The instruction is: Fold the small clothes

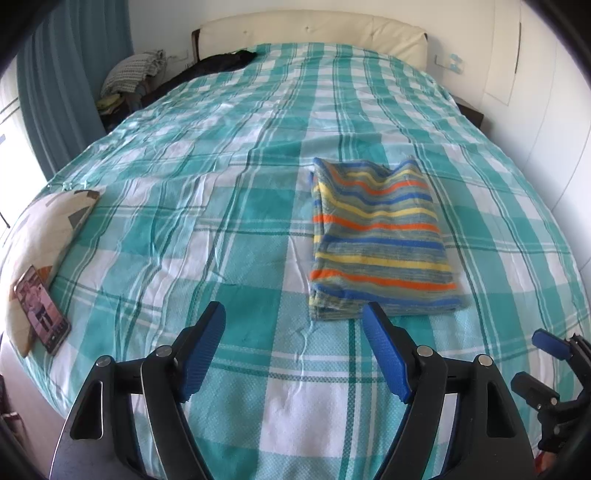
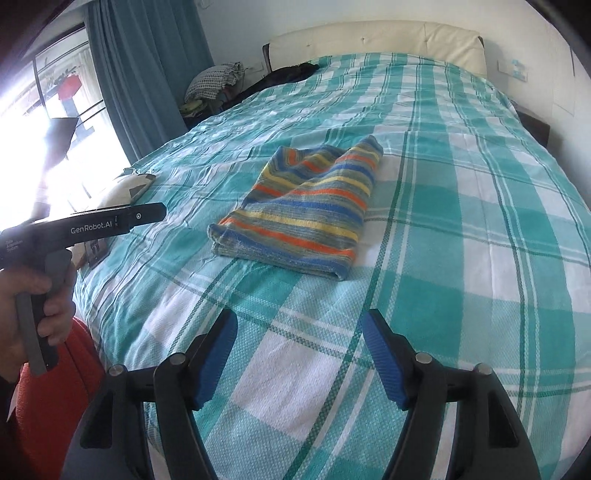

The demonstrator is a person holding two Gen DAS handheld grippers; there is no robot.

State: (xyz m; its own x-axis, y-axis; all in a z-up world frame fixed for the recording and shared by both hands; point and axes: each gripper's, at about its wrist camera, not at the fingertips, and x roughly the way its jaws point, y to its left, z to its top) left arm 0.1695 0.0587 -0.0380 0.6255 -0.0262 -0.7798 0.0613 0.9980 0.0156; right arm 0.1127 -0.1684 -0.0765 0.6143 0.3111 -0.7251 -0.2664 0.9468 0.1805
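Observation:
A striped garment [image 1: 380, 236] in blue, orange, yellow and grey lies folded into a flat rectangle on the teal-and-white checked bedspread [image 1: 221, 184]. In the left wrist view my left gripper [image 1: 293, 314] hangs open just short of the garment's near edge, nothing between its blue pads. My right gripper [image 2: 299, 325] is open too, and the folded garment [image 2: 303, 218] lies well beyond it, untouched. Part of the right gripper [image 1: 554, 373] shows at the left view's lower right edge. In the right view a hand [image 2: 33, 302] holds the left gripper's black handle [image 2: 92, 225].
A patterned cushion [image 1: 48, 236] with a phone [image 1: 42, 310] on it sits at the bed's left edge. Dark clothing [image 1: 225, 61] lies near the cream headboard [image 1: 314, 31]. A pile of laundry [image 1: 129, 74] and teal curtains [image 2: 147, 74] stand left of the bed.

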